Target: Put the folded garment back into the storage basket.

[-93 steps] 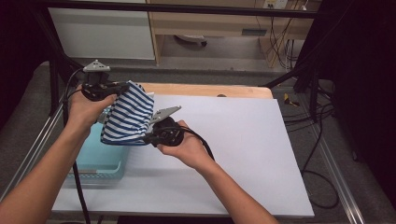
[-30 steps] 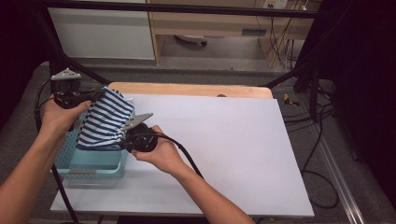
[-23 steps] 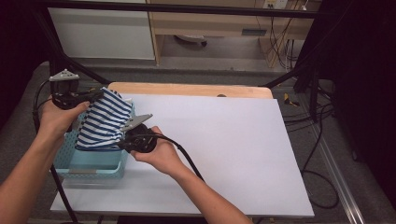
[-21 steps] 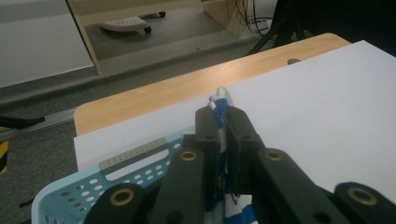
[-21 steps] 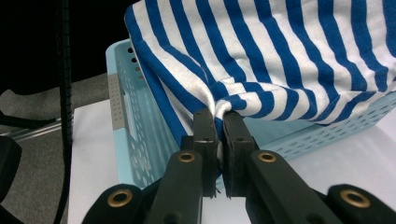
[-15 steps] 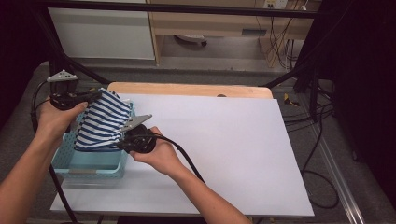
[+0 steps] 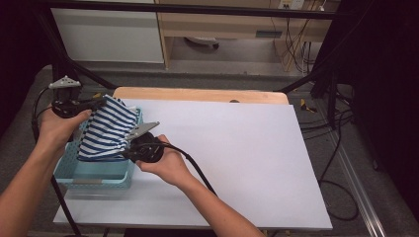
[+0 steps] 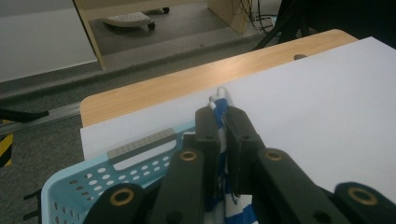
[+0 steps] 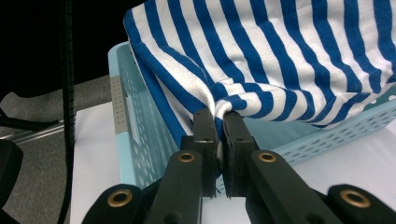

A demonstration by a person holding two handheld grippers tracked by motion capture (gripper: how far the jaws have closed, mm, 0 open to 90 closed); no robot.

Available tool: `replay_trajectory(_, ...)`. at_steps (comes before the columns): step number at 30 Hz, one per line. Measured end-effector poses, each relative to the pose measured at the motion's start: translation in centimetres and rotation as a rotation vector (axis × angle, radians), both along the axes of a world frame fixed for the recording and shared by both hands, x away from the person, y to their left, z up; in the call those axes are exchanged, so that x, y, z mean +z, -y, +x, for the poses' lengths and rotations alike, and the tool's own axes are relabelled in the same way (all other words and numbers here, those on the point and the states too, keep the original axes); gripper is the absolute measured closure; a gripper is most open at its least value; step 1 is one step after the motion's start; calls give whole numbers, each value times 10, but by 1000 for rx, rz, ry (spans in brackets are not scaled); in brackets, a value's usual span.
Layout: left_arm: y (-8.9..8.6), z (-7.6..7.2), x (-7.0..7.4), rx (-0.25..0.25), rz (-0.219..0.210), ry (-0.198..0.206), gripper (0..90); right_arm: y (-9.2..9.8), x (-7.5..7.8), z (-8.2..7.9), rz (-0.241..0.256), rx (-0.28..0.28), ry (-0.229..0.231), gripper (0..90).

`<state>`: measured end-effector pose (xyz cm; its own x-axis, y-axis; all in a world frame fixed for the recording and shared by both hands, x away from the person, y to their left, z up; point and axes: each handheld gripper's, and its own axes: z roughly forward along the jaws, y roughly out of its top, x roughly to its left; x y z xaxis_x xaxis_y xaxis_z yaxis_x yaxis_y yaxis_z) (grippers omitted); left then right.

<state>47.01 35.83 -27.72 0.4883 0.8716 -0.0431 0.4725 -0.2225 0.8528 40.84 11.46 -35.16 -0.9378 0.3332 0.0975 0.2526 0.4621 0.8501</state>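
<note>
A blue-and-white striped cloth (image 7: 107,131) hangs folded over a light blue perforated basket (image 7: 94,170) at the table's left edge. My left gripper (image 7: 101,102) is shut on the cloth's far upper corner; in the left gripper view that gripper (image 8: 222,112) pinches the striped cloth (image 8: 218,105) between its jaws, above the basket (image 8: 84,179). My right gripper (image 7: 126,148) is shut on the cloth's near edge; in the right gripper view this gripper (image 9: 218,116) clamps a bunched fold of the cloth (image 9: 280,56) just over the basket (image 9: 140,126) rim.
The white table top (image 7: 237,148) stretches to the right of the basket, with a wooden strip (image 7: 197,94) along its far edge. A black cable (image 7: 197,173) trails from the right gripper. Beyond the table are a shelf unit and floor cables (image 7: 341,118).
Both grippers have carried the striped cloth leftward from over the table to above the basket, and over the last second lowered it slightly toward the basket.
</note>
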Motion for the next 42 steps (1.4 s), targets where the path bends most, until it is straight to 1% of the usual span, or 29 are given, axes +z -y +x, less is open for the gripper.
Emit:
replay_trajectory(12, -4, -1, -6, 7, 2, -10, 843, -4, -2, -1, 3, 2, -4, 866)
replay_trajectory(36, -13, -3, -17, 13, 6, -28, 843, -11, -7, -1, -9, 8, -17, 865)
replay_trajectory(42, -14, -3, -19, 18, -1, -33, 843, -11, -8, -1, -9, 8, -20, 866)
